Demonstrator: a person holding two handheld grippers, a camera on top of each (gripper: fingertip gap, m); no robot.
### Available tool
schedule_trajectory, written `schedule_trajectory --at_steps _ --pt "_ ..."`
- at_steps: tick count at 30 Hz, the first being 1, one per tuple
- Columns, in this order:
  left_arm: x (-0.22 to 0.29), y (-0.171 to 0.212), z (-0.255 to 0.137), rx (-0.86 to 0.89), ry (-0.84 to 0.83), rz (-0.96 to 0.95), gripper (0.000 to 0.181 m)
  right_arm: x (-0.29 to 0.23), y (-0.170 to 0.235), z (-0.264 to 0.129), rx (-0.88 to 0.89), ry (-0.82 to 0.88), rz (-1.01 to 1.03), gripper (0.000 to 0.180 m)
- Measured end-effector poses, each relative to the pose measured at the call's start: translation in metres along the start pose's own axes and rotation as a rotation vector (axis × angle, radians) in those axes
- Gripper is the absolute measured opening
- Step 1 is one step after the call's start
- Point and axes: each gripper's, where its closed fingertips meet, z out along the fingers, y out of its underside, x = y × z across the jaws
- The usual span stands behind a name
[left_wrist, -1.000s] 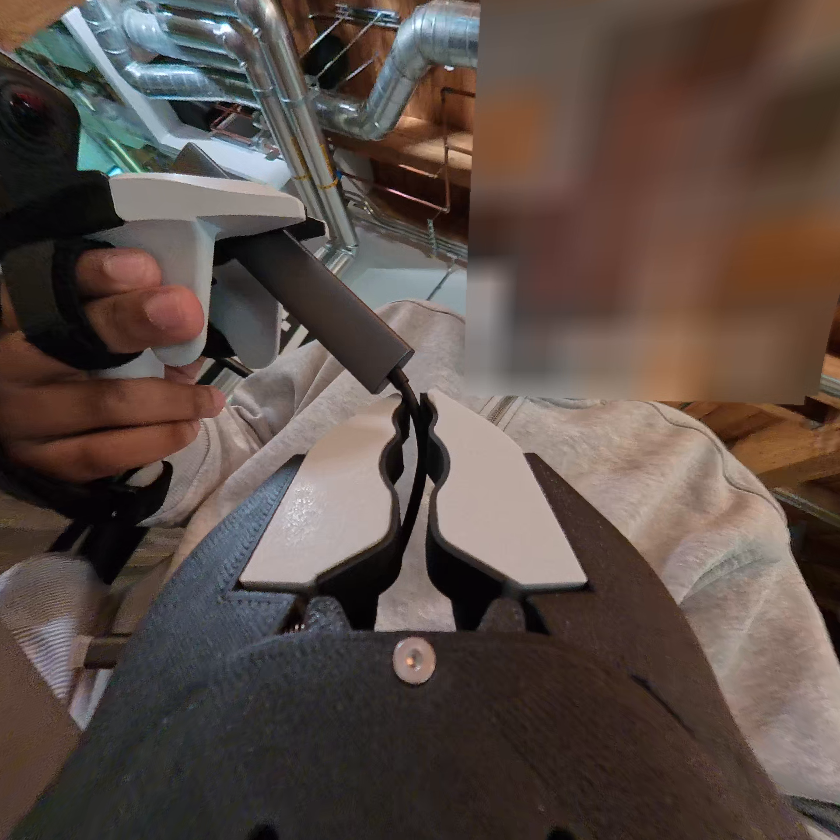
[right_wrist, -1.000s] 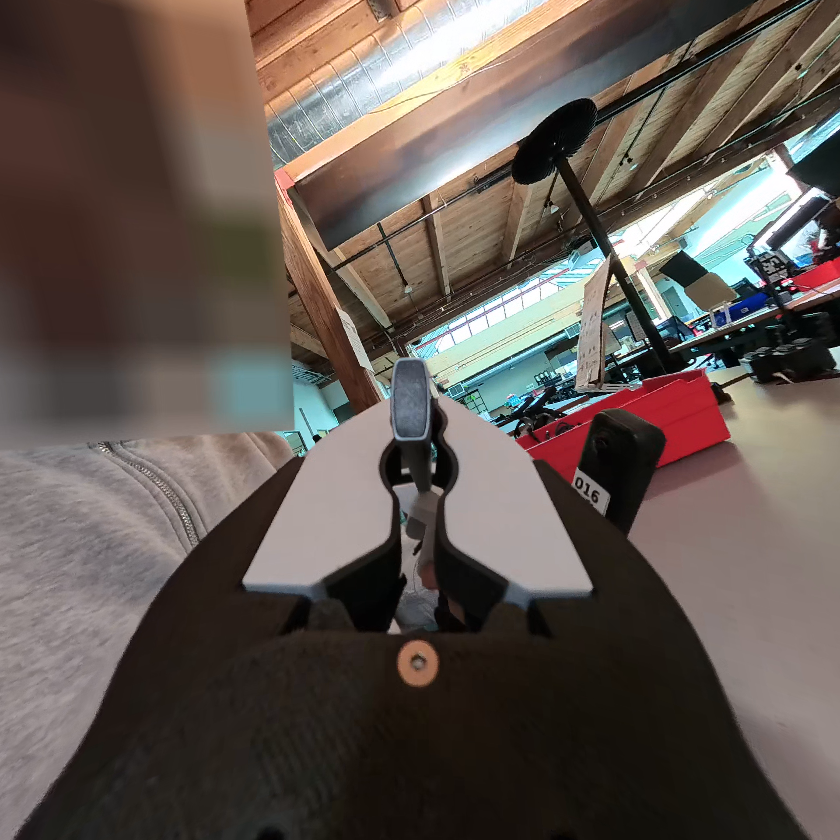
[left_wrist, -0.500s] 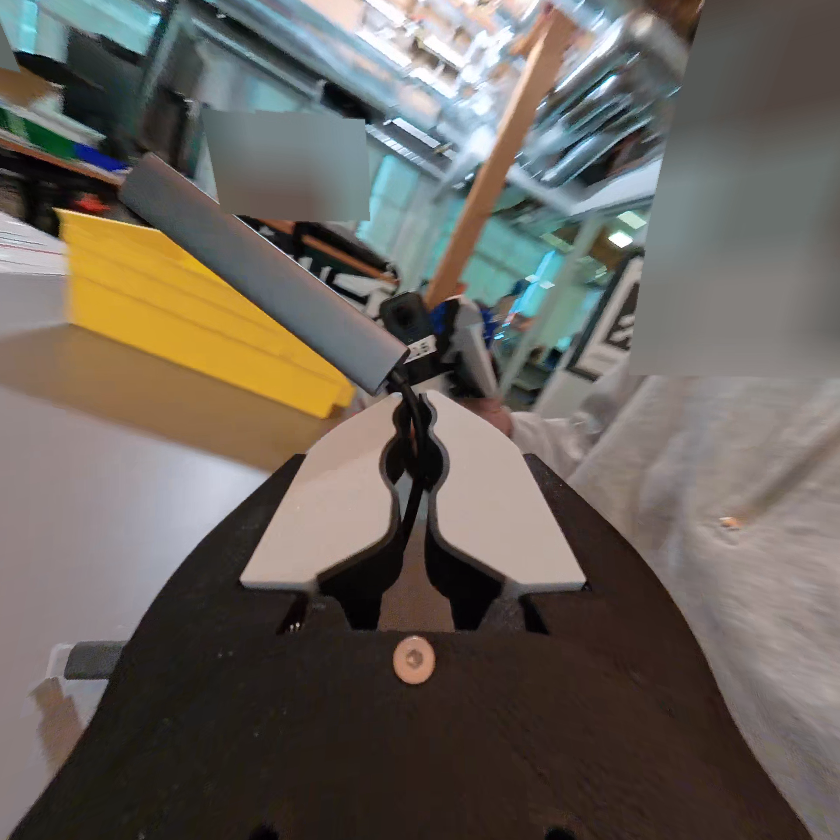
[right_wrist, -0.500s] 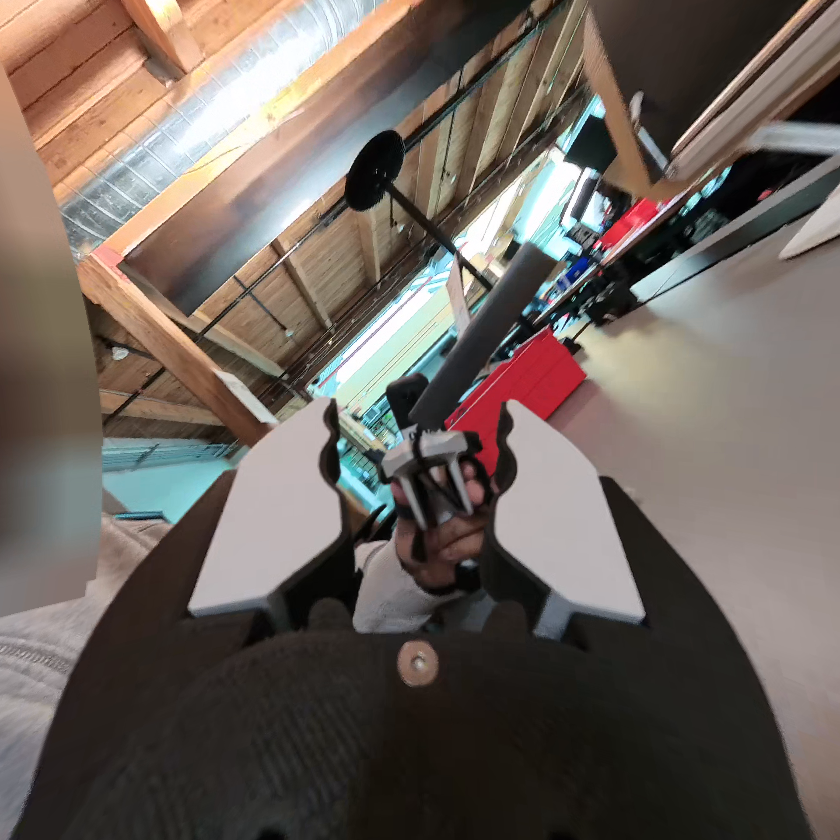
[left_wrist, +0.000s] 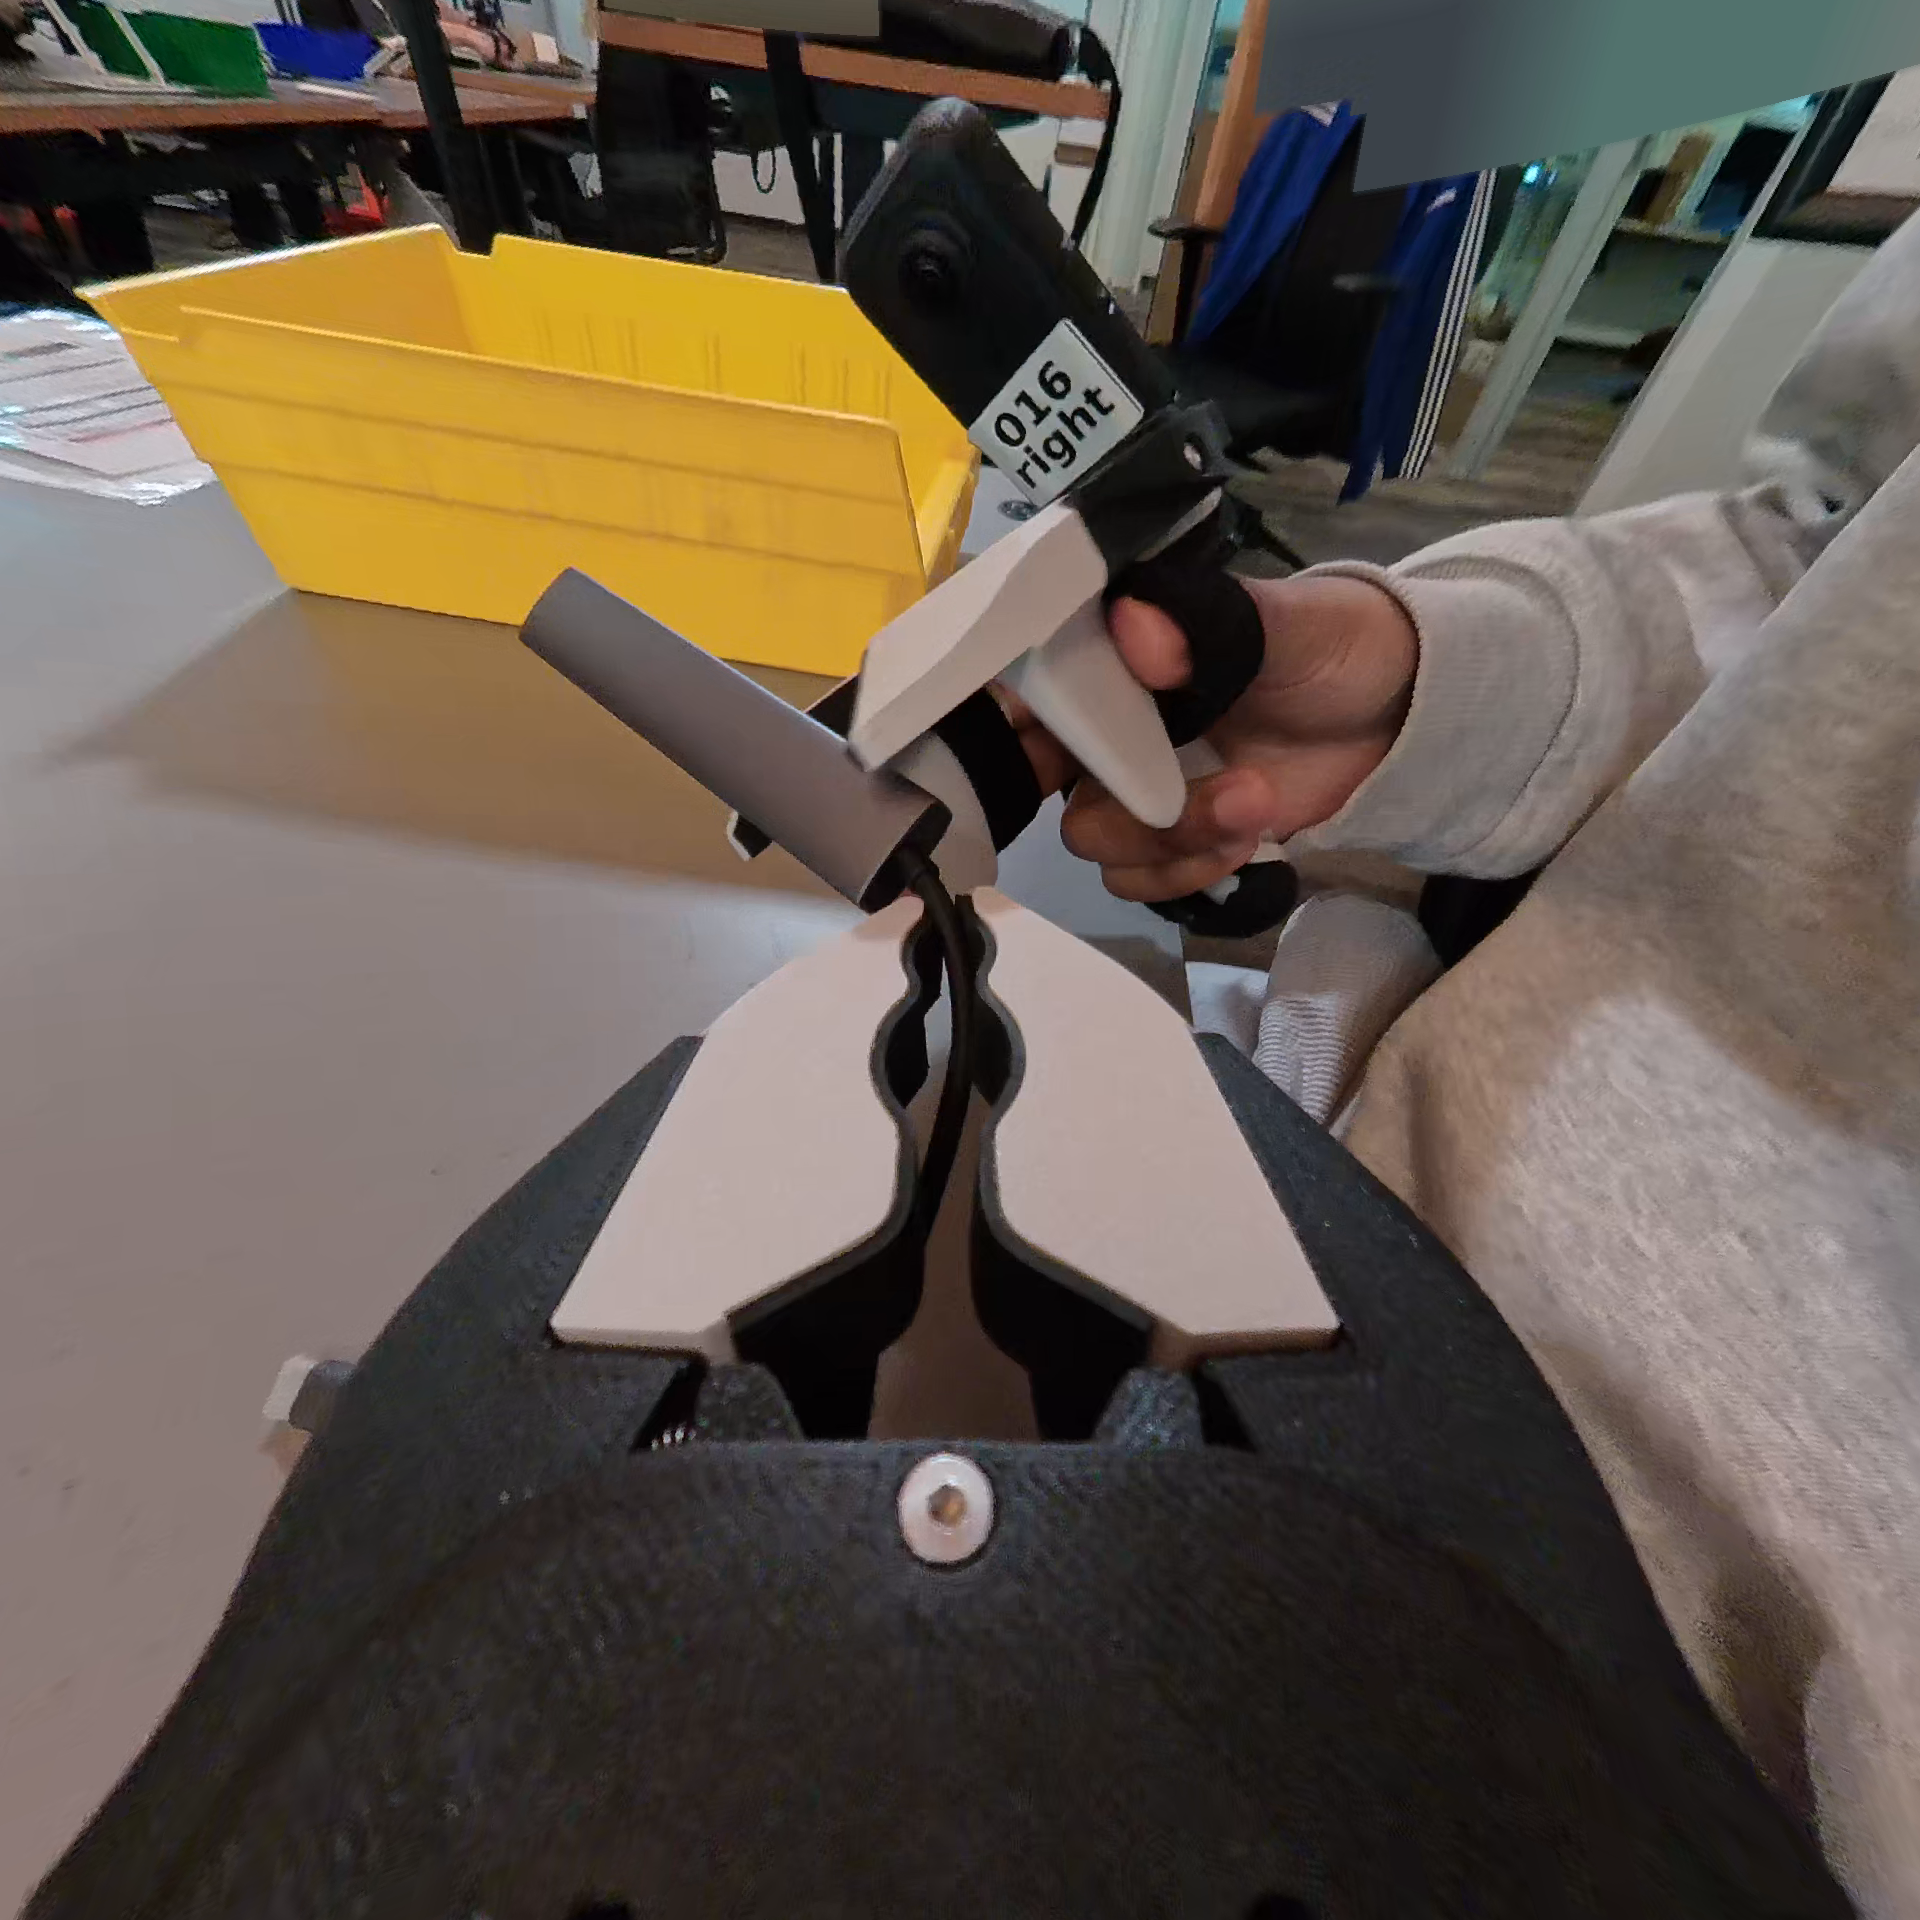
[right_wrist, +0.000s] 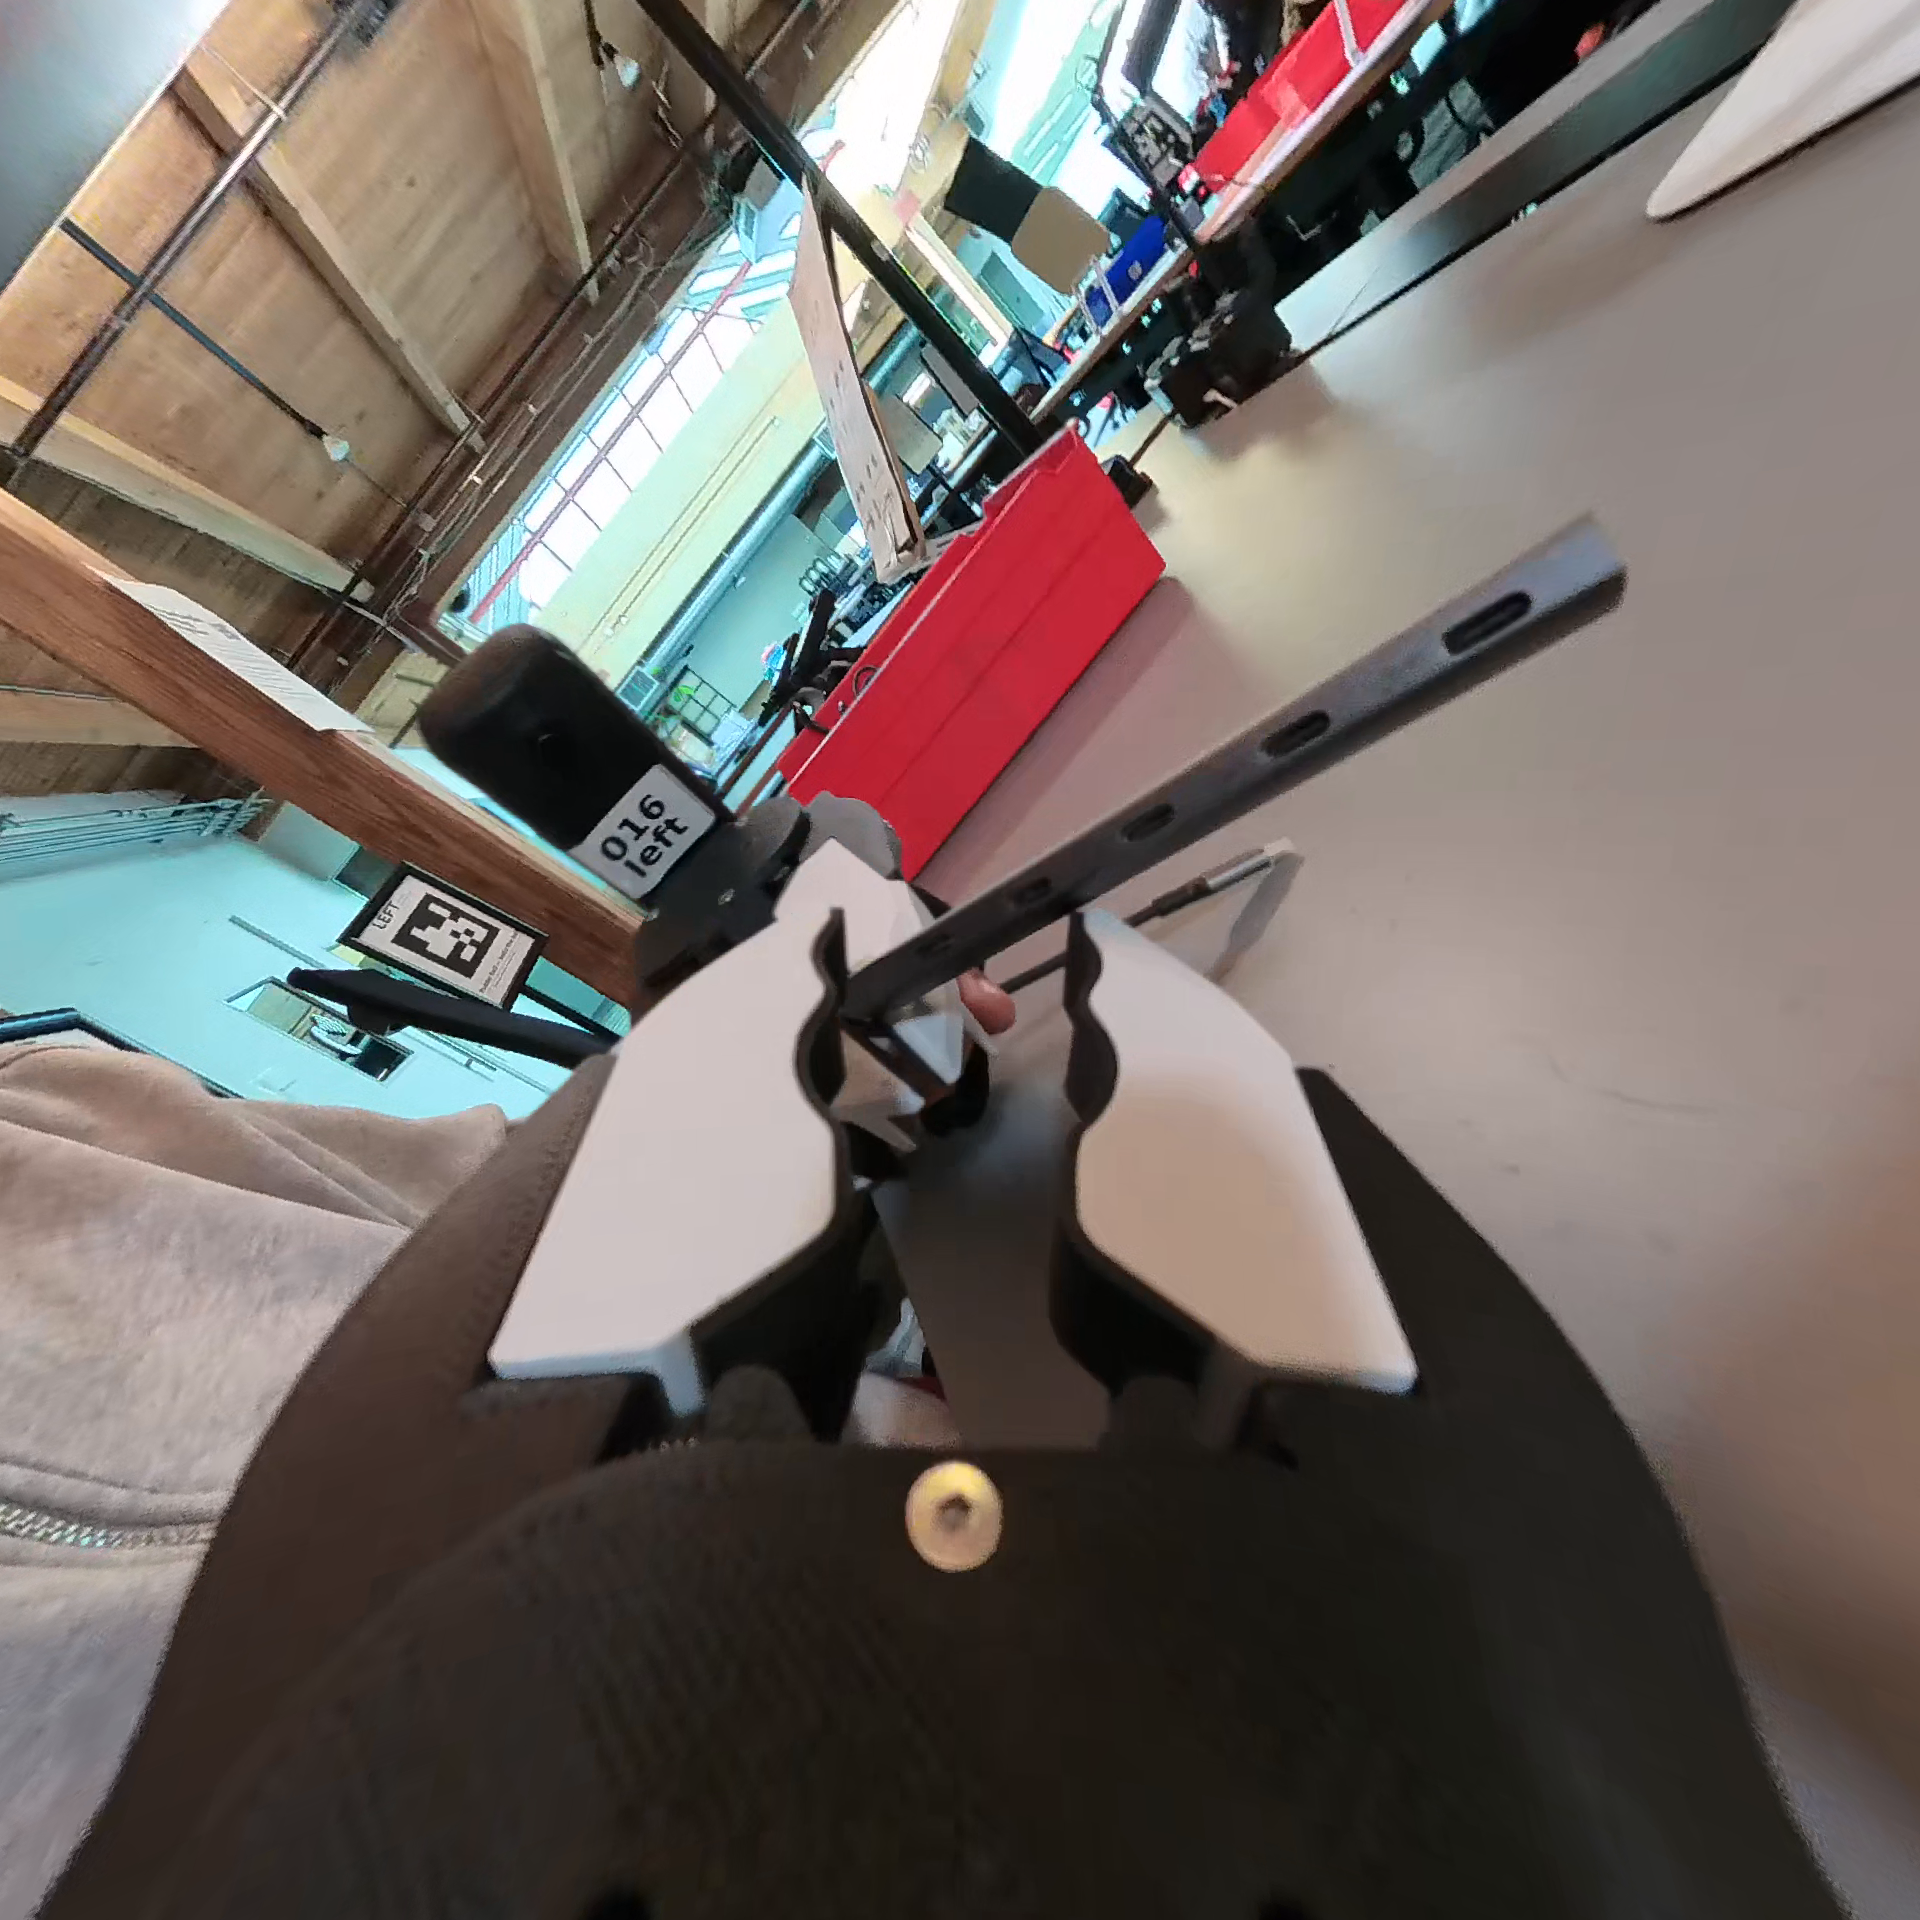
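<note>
A black cable (left_wrist: 958, 1039) is pinched between the nearly closed fingers of the left gripper (left_wrist: 951, 920); its grey USB hub (left_wrist: 717, 738) is held up just beyond the tips. The right gripper (right_wrist: 951, 940) is spread wide, nothing gripped, the hub just ahead. A yellow bin (left_wrist: 540, 436) stands farther off on the desk (left_wrist: 260, 883).

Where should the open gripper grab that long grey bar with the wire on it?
Probably on the grey bar's body near its wire end, coming from the side, across its length. It is long, slim and straight, so the open right gripper could close its fingers on the two long sides. The thin black wire is held by the left gripper.
</note>
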Motion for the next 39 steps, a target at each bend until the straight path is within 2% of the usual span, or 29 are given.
schedule_trajectory --at_steps 1,5,8,14,17,21,27,33,39 --pt "0.0 0.001 0.0 -0.01 -0.004 0.011 0.004 0.003 0.001 -0.001 -0.01 0.013 0.016 0.031" --pt "0.001 0.008 0.004 -0.052 -0.005 0.045 0.005 0.004 0.003 -0.003 -0.022 -0.013 0.066 0.022" --pt "0.007 0.005 0.005 -0.031 0.056 0.007 0.008 -0.002 0.002 -0.004 -0.022 -0.024 0.025 0.018" --pt "0.014 -0.009 0.0 0.111 0.28 -0.325 0.029 -0.004 -0.003 -0.008 -0.007 -0.01 -0.033 0.014" --pt "0.012 -0.016 -0.005 0.187 0.394 -0.513 0.031 -0.003 -0.004 -0.009 0.0 -0.013 -0.02 0.013" --pt "0.003 -0.02 -0.009 0.253 0.432 -0.647 0.033 -0.004 -0.008 -0.011 0.019 -0.01 -0.033 0.012" --pt "-0.02 -0.022 -0.018 0.337 0.336 -0.685 0.037 -0.013 0.002 -0.005 -0.038 -0.032 -0.089 0.011" --pt "-0.026 -0.031 -0.028 0.44 0.384 -0.747 0.033 -0.018 0.021 0.004 -0.143 -0.05 -0.116 0.011" --pt "-0.02 -0.032 -0.027 0.441 0.424 -0.73 0.023 -0.021 0.033 0.008 -0.203 -0.062 -0.126 0.011"
